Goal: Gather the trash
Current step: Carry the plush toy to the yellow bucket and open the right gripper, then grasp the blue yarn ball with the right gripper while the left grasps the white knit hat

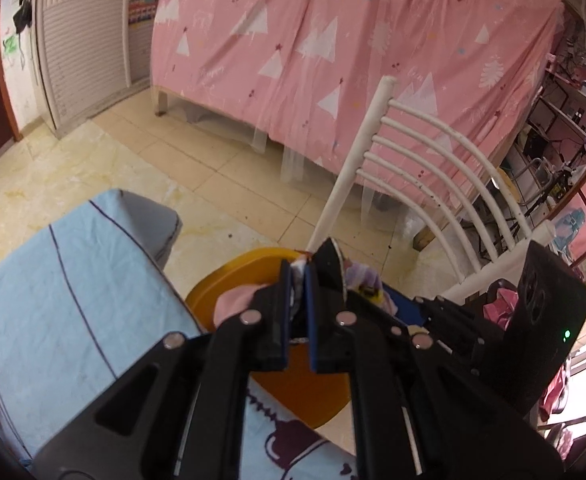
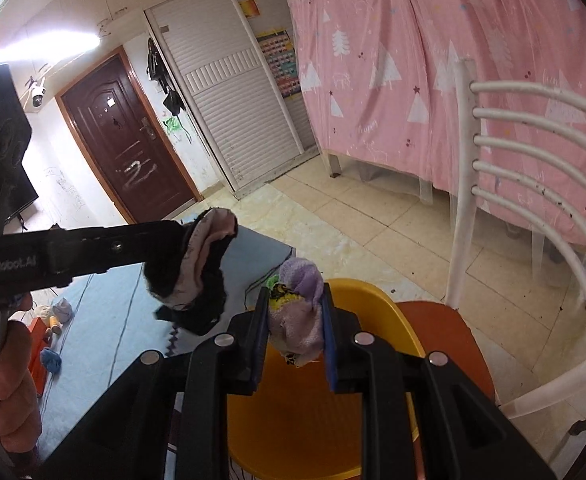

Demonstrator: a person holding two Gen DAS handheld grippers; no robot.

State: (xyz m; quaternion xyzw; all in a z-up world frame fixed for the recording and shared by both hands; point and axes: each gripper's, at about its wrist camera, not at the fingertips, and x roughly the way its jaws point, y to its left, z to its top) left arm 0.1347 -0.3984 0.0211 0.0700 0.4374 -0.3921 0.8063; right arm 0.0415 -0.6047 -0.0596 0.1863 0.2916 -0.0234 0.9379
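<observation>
The left gripper (image 2: 197,252) pinches a black-and-pink cloth scrap (image 2: 197,268); the right gripper (image 2: 295,320) pinches a crumpled lilac cloth wad (image 2: 299,320) above the round yellow plastic bin's rim (image 2: 377,292), with the white slatted chair (image 2: 533,184) close at three o'clock.

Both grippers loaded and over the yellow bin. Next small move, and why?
Probably open the right gripper first. It is shut on the purple sock, which hangs directly above the yellow bin. The left gripper, holding the black-and-pink sock, sits nearer the bin's rim.
</observation>
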